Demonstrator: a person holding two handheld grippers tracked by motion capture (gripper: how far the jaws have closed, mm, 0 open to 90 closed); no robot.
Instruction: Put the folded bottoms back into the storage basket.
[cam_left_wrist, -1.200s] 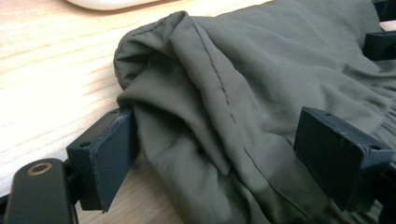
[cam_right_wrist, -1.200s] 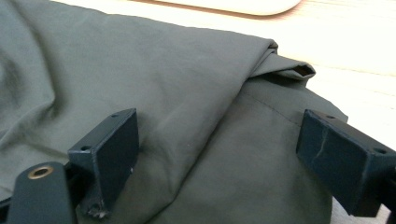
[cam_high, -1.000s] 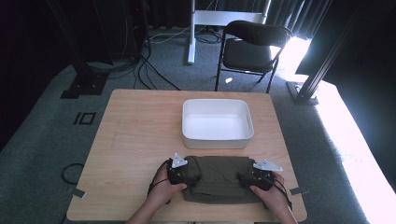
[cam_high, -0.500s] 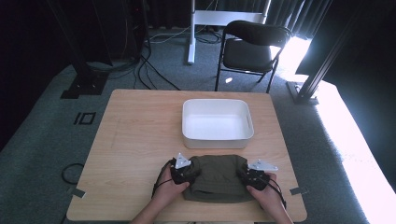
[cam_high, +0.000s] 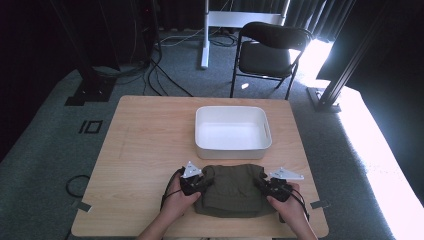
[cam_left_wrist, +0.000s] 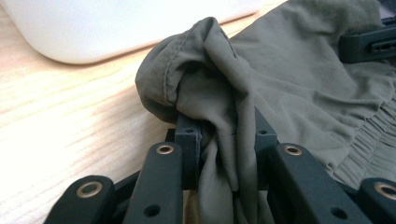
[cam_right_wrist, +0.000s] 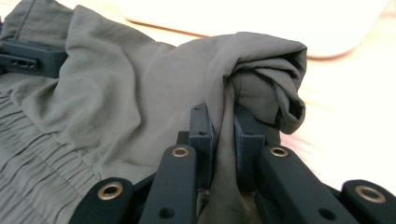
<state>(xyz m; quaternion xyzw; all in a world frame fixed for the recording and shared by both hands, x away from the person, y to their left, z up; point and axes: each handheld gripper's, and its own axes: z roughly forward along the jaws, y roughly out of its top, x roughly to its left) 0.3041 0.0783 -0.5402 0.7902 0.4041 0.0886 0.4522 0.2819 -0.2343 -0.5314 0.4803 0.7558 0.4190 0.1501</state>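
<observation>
Wooden table (cam_high: 145, 150), light top. On it: white rectangular tub (cam_high: 233, 131), toward the far edge; olive-green cloth (cam_high: 232, 189), bunched, just in front of the tub.

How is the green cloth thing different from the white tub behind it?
The olive garment is soft, dark and crumpled; the white tub is rigid, pale and straight-walled. The garment is pinched at both ends, by the left gripper and the right gripper; the tub is untouched and looks empty. The garment lies nearer the person, the tub farther back. Both rest on the wooden table.
</observation>
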